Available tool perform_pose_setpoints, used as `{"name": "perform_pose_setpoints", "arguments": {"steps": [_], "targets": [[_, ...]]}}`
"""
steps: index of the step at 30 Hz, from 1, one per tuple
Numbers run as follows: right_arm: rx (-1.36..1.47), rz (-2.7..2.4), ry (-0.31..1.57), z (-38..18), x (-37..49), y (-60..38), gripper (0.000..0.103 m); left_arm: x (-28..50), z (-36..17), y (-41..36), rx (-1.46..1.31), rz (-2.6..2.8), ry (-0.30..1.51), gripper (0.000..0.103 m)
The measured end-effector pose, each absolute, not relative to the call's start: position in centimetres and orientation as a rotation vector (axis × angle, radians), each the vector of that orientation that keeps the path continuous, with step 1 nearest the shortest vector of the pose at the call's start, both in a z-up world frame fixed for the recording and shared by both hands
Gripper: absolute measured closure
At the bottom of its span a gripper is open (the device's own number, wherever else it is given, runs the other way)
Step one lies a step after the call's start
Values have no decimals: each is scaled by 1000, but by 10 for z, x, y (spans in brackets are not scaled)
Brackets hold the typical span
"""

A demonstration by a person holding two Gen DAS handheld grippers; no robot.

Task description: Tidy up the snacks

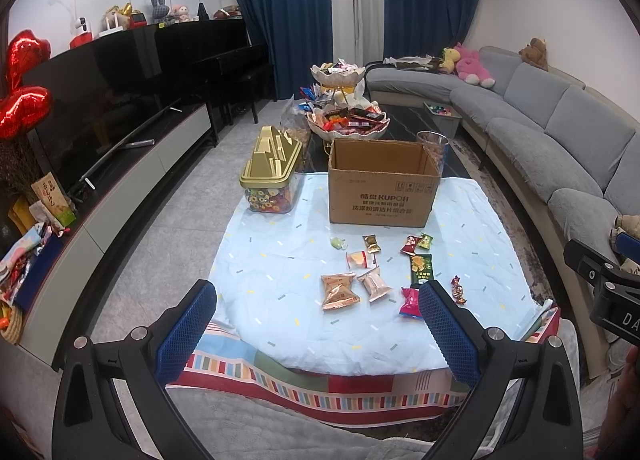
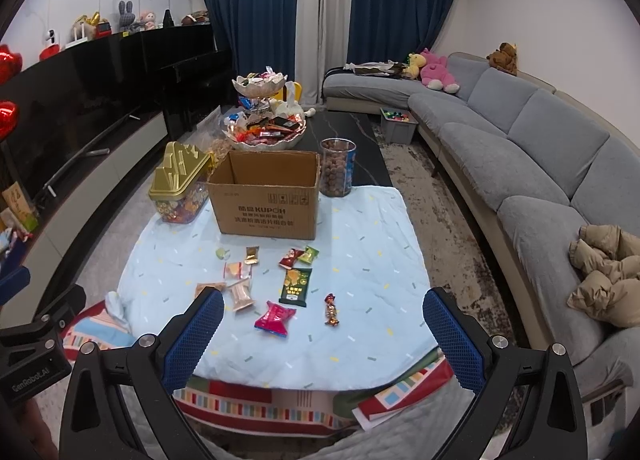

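While the left tongs (image 1: 316,296) hang with their blue pads spread wide and nothing between them, the left wrist view shows a pale blue cloth (image 1: 280,300) over the bench with loose snacks ahead of the pads: a copper packet (image 1: 338,292) and a pale packet (image 1: 374,284) lie between the two pads, a pink packet (image 1: 410,302) sits just beside the right pad, and a twisted candy (image 1: 459,290) lies beyond it to the right. Farther ahead stands an open cardboard box (image 1: 382,196), with a gold-lidded candy tub (image 1: 272,176) to its left. From the right wrist view, the right tongs (image 2: 323,308) are likewise apart and empty; the pink packet (image 2: 275,318) and the twisted candy (image 2: 331,310) lie between their pads, a dark green packet (image 2: 296,286) just ahead, and the cardboard box (image 2: 266,200) well beyond, beside a clear jar of brown balls (image 2: 338,168).
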State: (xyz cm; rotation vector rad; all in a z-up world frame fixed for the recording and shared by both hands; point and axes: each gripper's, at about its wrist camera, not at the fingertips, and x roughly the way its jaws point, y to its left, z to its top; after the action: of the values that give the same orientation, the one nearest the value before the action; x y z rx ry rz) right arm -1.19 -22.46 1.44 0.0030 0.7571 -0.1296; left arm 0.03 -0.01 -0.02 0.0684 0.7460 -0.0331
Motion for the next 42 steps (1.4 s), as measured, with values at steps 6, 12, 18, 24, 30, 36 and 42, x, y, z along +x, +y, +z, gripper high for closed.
{"name": "perform_pose_setpoints", "arguments": {"steps": [6,12,18,24,30,36,42], "targets": [[4,-129,756,14,-12,-224,2,0,0,0,68,-34,745,0],[3,-130,756,14,-12,-224,2,0,0,0,68,-34,745,0],[4,-128,756,13,-12,-225,2,0,0,0,69,-33,746,0],[4,-129,758,13,-12,-224,2,0,0,0,69,-34,746,0],[5,-133,758,12,-13,-224,2,0,0,0,69,-34,746,0],[4,-132,760,12,-12,-224,2,0,0,0,68,-33,746,0],[3,-133,762,11,-12,-226,2,0,0,0,70,-33,747,0]]}}
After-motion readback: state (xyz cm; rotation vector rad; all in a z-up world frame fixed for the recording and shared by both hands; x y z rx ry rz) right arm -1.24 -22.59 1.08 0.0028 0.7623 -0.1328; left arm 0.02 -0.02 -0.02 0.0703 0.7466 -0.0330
